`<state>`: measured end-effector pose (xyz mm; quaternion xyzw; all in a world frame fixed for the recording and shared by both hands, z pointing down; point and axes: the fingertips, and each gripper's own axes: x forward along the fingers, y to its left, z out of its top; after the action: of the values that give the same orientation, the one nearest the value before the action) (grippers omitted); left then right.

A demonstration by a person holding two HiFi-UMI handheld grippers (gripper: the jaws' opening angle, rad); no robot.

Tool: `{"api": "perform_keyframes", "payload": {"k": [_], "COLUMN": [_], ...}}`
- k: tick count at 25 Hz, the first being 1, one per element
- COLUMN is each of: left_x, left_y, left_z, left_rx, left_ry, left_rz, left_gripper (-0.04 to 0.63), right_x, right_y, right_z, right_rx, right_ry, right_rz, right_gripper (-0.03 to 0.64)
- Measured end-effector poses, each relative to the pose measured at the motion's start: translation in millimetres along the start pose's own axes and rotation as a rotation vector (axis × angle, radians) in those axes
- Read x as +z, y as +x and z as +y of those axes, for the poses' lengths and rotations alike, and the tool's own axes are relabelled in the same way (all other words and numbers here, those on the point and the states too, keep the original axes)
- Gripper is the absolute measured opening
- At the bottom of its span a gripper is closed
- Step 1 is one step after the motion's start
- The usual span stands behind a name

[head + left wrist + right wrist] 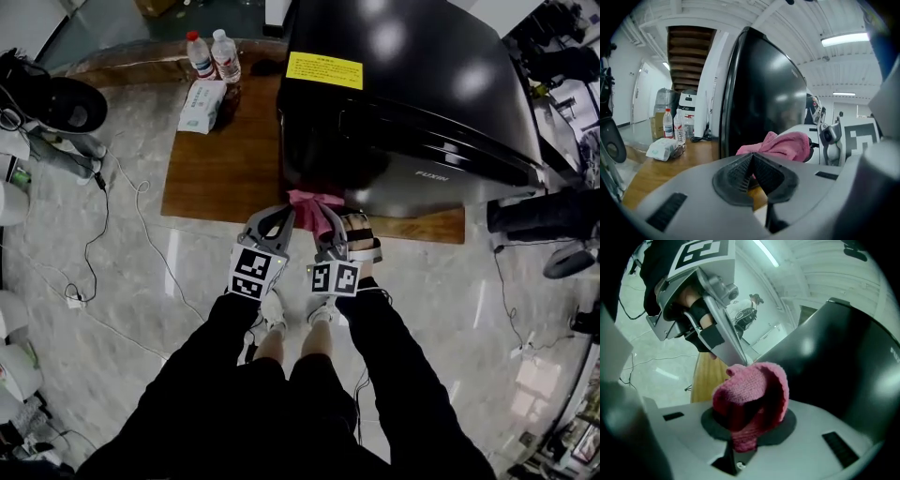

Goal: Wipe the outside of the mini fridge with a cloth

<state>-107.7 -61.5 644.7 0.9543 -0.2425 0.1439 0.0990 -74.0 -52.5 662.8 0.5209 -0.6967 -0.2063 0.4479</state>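
**Cloth held at the fridge's lower near face, ready for wiping**

The pink cloth (751,397) is clamped between the jaws of the right tool (745,430), and it is bunched up into a loose hood above them. In the head view the cloth (313,210) is seen at the bottom near edge of the black mini fridge (403,94), which stands on the wooden tabletop (220,169). Whether the cloth is pressed to the fridge or only just beside it cannot be told.

The left tool (752,176) is clenched with nothing between its jaws. It is held just beside the right tool (330,232), to the cloth's left, and the fridge's dark side panel (764,93) rises ahead of it.

Two bottles (213,54) and a tissue pack (202,103) lie on the far left of the tabletop, well apart from the work.

The step in hand is judged to be the start of a wipe on the fridge's lower near face. Most of the outside, including the glossy top, is likely left to be covered.

For the next move, the cloth would need to be pressed flat to the panel and drawn across it in a steady stroke. The grip should be kept firm, as little of the bunched cloth is presented to the surface. The left tool's hard jaws should be kept off the glossy finish.
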Motion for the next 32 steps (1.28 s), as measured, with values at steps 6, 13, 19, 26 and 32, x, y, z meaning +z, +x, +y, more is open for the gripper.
{"api": "perform_keyframes", "payload": {"k": [6, 13, 19, 26, 32], "left_x": [-43, -28, 41, 132, 224], "left_y": [5, -3, -22, -47, -72], "left_z": [5, -8, -38, -106, -159], "left_rx": [0.03, 0.008, -0.024, -0.109, -0.18], "left_ry": [-0.049, -0.029, 0.002, -0.03, 0.003], "left_rz": [0.08, 0.09, -0.004, -0.069, -0.181], "left_gripper": [0.006, 0.005, 0.006, 0.006, 0.005], "right_x": [-45, -48, -12, 21, 40], "right_y": [32, 25, -47, -138, -223], "right_z": [54, 72, 24, -68, -167], "right_rx": [0.115, 0.229, 0.139, -0.068, -0.29], "right_ry": [0.067, 0.177, 0.229, 0.249, 0.203], "right_rz": [0.093, 0.103, 0.024, 0.014, 0.01], "right_gripper": [0.077, 0.077, 0.078, 0.077, 0.078]}}
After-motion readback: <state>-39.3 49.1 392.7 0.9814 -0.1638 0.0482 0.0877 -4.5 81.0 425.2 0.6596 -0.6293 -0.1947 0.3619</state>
